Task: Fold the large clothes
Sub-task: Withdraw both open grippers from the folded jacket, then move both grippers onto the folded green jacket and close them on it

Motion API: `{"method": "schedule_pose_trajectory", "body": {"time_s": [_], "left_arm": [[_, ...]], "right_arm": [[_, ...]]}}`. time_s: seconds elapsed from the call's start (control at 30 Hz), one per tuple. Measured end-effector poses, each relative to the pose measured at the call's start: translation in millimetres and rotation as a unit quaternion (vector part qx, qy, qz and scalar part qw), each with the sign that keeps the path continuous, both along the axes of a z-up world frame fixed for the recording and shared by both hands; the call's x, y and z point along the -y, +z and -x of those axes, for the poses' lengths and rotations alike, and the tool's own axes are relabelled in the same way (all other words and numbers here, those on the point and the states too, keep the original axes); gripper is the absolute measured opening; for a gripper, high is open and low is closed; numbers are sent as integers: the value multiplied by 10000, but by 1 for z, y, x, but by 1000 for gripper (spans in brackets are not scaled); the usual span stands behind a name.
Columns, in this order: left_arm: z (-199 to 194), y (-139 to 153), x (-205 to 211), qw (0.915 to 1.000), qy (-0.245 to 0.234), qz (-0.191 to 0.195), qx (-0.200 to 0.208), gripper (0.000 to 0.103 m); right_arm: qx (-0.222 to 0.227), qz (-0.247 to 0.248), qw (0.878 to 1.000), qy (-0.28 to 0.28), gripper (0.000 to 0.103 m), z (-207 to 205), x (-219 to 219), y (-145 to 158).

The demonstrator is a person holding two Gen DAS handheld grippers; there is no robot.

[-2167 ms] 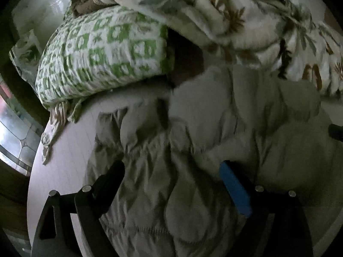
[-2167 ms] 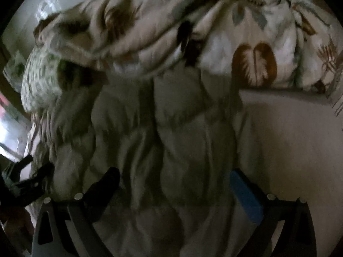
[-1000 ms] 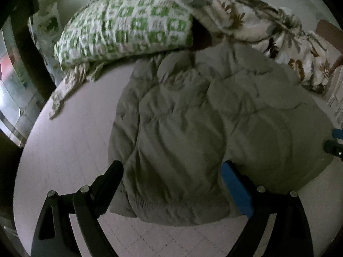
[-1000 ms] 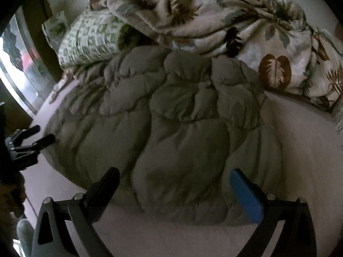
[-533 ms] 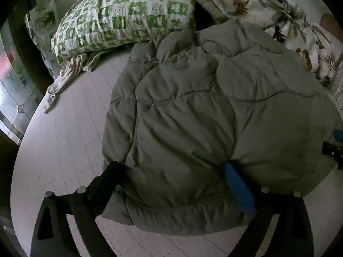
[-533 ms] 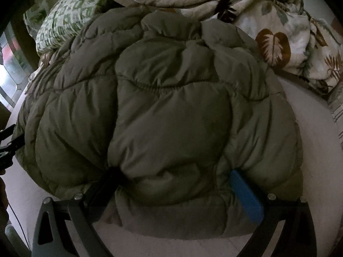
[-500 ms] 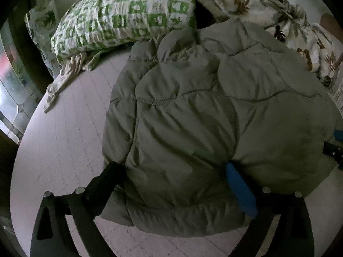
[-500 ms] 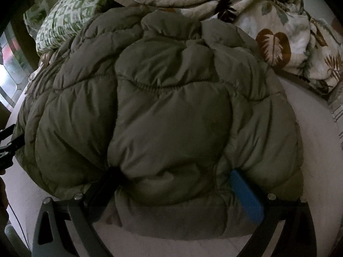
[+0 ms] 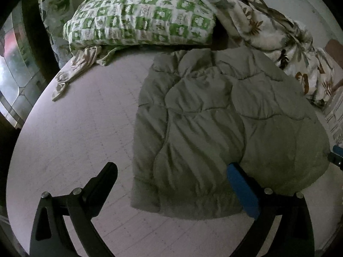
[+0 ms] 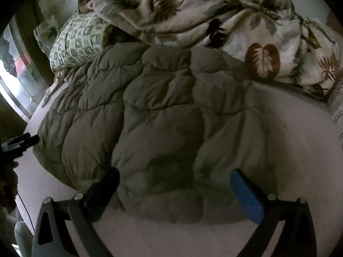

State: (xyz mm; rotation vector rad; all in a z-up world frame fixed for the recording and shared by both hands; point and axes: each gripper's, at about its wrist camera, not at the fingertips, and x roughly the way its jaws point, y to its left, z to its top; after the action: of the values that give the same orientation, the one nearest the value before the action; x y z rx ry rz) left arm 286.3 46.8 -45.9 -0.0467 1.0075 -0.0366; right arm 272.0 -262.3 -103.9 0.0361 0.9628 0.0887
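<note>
An olive-grey quilted puffer jacket [image 9: 218,115] lies folded in a thick pile on the pale bed sheet [image 9: 81,124]; it also shows in the right wrist view [image 10: 154,128]. My left gripper [image 9: 171,171] is open and empty, hovering at the jacket's near left edge, its blue finger over the cloth. My right gripper [image 10: 174,177] is open and empty at the jacket's near edge. The left gripper also shows at the left edge of the right wrist view [image 10: 21,142].
A green-and-white checked pillow [image 9: 139,15] lies at the head of the bed. A leaf-print blanket [image 10: 214,19] is heaped behind the jacket. A small crumpled cloth [image 9: 72,70] lies by the pillow. A window [image 9: 10,70] is at the left.
Both grippers have pulled back and up from the jacket's near hem, which now lies free on the sheet. The left gripper has shifted left, off the cloth.
</note>
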Motion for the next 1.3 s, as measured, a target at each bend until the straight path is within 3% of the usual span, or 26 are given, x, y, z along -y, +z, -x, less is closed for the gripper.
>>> {"method": "schedule_pose_trajectory", "body": {"time_s": [0.2,0.33,0.7,0.9,1.03,1.13,1.3], "left_arm": [[2,8,-3,9998,-120,-116,-100,102],[4,11,-7,9998,-83,9,-177,102],[-22,10,-30,9987,20,162,-481,102],[-51,-10,-33,9969,-151,333,-691,102],[-64,-22,-31,9933,-243,784,-809,102],[-72,-33,-27,9918,-274,833,-925,102],[-79,-69,-21,9842,-292,860,-1521,103]], "right_arm": [[-96,183,9994,-282,103,16,22,13],[-216,195,9984,-476,103,20,41,16],[-523,-462,9926,-992,103,7,97,8],[-588,-520,9906,-1119,103,-13,110,-1],[-626,-627,9908,-1027,103,-27,110,-8],[-660,-639,9907,-1002,103,-35,112,-11],[-703,-674,9901,-1009,103,-45,115,-19]]}}
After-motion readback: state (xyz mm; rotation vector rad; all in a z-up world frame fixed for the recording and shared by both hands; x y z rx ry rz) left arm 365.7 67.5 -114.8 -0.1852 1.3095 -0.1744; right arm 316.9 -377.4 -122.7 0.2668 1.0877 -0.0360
